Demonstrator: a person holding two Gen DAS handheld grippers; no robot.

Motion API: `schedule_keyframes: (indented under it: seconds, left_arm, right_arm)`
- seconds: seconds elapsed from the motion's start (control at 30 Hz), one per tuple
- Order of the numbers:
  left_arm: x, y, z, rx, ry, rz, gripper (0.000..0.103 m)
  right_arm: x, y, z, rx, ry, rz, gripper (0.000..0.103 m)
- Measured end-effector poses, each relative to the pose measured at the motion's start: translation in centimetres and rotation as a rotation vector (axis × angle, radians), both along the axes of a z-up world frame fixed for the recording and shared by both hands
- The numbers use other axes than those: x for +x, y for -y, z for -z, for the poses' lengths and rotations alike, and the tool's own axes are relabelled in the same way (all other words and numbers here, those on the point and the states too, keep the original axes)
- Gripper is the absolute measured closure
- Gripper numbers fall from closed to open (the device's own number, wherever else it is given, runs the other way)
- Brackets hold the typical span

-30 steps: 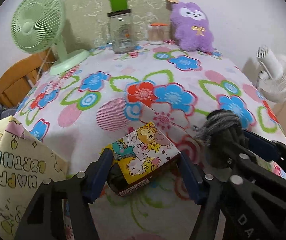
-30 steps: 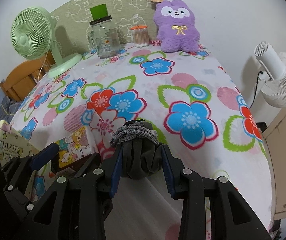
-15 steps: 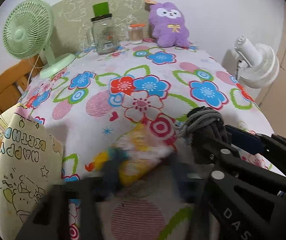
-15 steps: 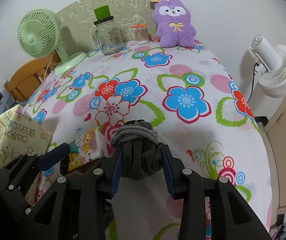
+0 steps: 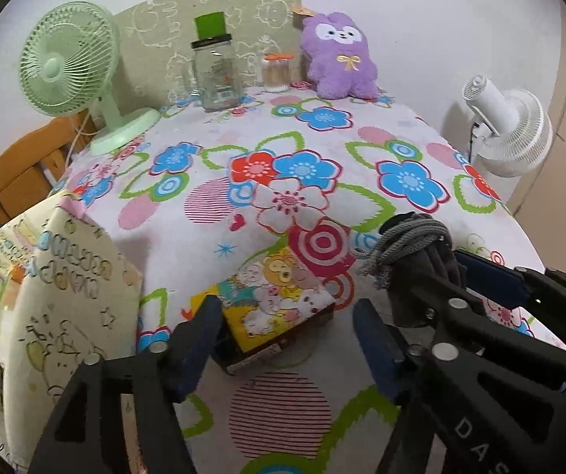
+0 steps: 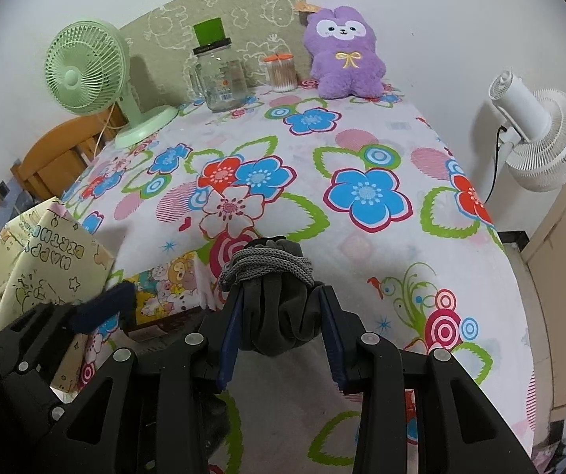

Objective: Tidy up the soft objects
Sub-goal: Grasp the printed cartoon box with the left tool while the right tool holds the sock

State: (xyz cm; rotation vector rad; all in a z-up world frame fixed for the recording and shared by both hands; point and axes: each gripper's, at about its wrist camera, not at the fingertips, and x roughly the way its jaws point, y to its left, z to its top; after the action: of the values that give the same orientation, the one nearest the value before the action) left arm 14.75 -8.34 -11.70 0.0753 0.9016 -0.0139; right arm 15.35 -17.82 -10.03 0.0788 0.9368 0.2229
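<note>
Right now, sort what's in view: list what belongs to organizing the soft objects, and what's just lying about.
Job:
grey drawstring pouch, clamped in right gripper
cartoon-print pack, between open left gripper fingers
purple plush

Lying about:
green fan
glass jar
cotton swab jar
white fan

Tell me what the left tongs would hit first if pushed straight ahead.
Likely the cartoon-print pack at the table's near edge, lying between the open left tongs; depth is hard to judge.

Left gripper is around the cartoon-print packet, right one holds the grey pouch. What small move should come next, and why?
Probably close the left gripper: its fingers stand open around the yellow cartoon-print packet at the table edge, ungripped, while the right gripper is already clamped on the dark grey drawstring pouch.
</note>
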Motion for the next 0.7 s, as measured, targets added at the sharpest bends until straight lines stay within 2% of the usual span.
schedule_keyframes:
  seconds: [0.3, 0.7]
  left_arm:
    - [0.0, -1.0, 0.7, -0.015, -0.029, -0.068, 0.011]
    - [1.8, -0.5, 1.9, -0.061, -0.066, -0.057, 0.008]
  right_arm:
    - [-0.1, -0.6, 0.2, -0.007, -0.006, -0.016, 0.062]
    - [1.1, -0.2, 0.7, -0.022, -0.018, -0.001, 0.062]
